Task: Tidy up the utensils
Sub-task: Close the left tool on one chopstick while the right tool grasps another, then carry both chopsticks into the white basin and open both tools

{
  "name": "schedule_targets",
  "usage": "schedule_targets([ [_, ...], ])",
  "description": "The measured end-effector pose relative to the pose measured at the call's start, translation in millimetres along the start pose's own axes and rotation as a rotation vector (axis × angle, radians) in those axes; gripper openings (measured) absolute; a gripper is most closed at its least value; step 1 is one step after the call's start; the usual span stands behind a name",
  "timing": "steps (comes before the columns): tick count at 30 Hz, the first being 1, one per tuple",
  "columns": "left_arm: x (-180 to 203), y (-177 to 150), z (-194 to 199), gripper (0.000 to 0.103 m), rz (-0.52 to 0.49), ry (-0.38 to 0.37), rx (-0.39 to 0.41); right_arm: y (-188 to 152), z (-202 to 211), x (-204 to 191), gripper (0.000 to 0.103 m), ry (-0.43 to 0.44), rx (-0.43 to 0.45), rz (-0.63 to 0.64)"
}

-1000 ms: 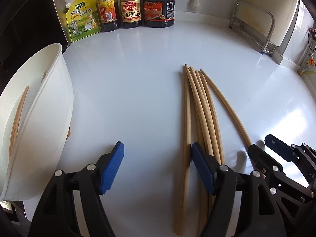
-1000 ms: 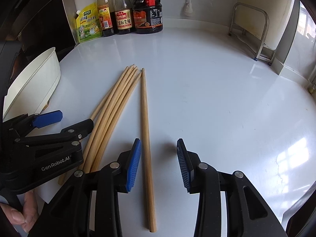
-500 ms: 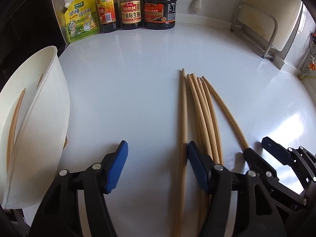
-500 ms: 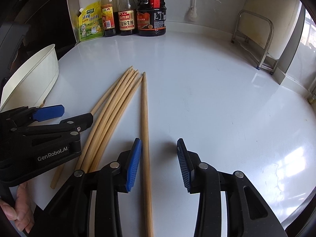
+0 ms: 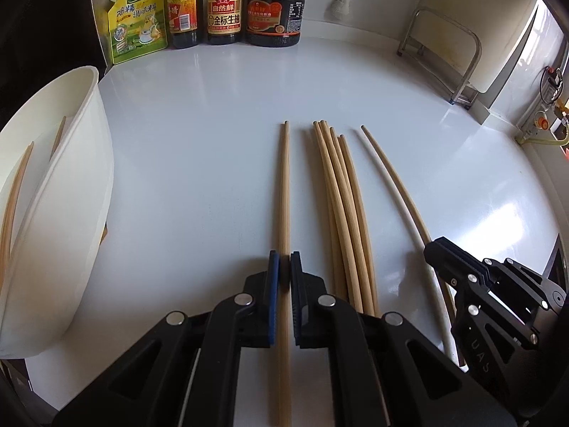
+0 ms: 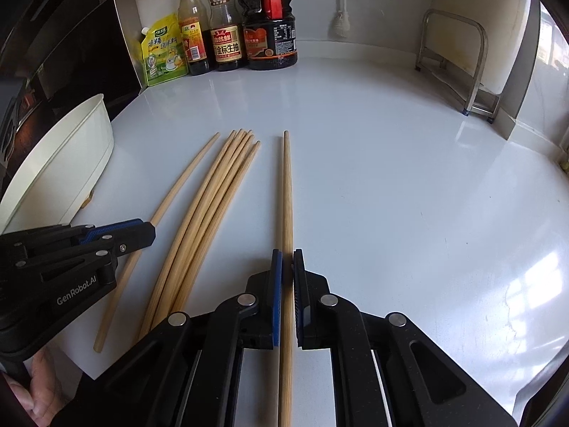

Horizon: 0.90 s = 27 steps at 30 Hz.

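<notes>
**Chopsticks on a white countertop: two outer sticks clamped, loose bundle between**

Landmark: loose bundle of chopsticks (image 5: pixel 343 195) (image 6: pixel 217 192), five or so, lying on the white countertop (image 5: pixel 195 124) (image 6: pixel 391 178), thin tips pointing to the far wall.

- Left gripper (image 5: pixel 283 263) (image 6: pixel 142 229): nearest, just left of the bundle's thick ends. Blue pads pressed together on the single left chopstick (image 5: pixel 284 185) (image 6: pixel 177 192), gripping it toward its thick end. Whether the stick is lifted cannot be told.
- Right gripper (image 6: pixel 287 259) (image 5: pixel 441 249): nearest, just right of the bundle. Jaws closed on the single right chopstick (image 6: pixel 287 195) (image 5: pixel 391 178), likewise toward its thick end.
- Both held sticks run roughly alongside the bundle, a strip of bare counter on each side of it.
- White tub (image 5: pixel 89 178) (image 6: pixel 71 156): well left of the bundle, at the counter's left edge, with a broad open strip of counter between. Stored chopsticks (image 5: pixel 14 192) lean inside it.
- Right of the bundle: wide bare counter out to the curved right edge.
- Beyond the bundle's tips: open counter up to the back wall.
- Far left of the bundle, along the wall: yellow-green seasoning pouch (image 5: pixel 137 17) (image 6: pixel 163 53), vinegar bottle (image 5: pixel 182 7) (image 6: pixel 193 35), soy sauce bottle (image 5: pixel 224 10) (image 6: pixel 225 39), dark jug with red cap (image 5: pixel 275 10) (image 6: pixel 270 32), standing side by side.
- Far right of the bundle: metal rack (image 5: pixel 444 53) (image 6: pixel 462 53) at the back corner.
</notes>
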<state>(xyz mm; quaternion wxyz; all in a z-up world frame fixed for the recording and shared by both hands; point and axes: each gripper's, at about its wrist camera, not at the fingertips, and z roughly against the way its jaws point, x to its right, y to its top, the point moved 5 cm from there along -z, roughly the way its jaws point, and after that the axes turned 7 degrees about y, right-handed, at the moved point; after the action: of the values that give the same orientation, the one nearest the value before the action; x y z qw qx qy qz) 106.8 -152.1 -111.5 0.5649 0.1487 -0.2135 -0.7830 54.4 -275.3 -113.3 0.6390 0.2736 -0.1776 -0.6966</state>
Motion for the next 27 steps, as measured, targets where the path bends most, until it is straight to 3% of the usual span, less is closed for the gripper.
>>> schedule_targets([
  [10, -3.2, -8.0, 34.9, 0.007, 0.017, -0.04, 0.036, 1.3, 21.2, -7.4, 0.006, 0.041, 0.035, -0.042],
  [16, -15.4, -1.1, 71.0, 0.007, 0.042, -0.061, 0.104, 13.9, 39.9, -23.5, 0.006, 0.08, 0.078, -0.045],
  [23, -49.5, 11.3, 119.4, 0.007, 0.087, -0.069, 0.203, 42.7, 54.6, -68.7, 0.006, 0.145, 0.127, 0.006],
  [27, -89.5, 18.9, 139.3, 0.007, 0.124, -0.027, 0.254, 65.0, 52.8, -110.3, 0.006, 0.216, 0.147, 0.041],
])
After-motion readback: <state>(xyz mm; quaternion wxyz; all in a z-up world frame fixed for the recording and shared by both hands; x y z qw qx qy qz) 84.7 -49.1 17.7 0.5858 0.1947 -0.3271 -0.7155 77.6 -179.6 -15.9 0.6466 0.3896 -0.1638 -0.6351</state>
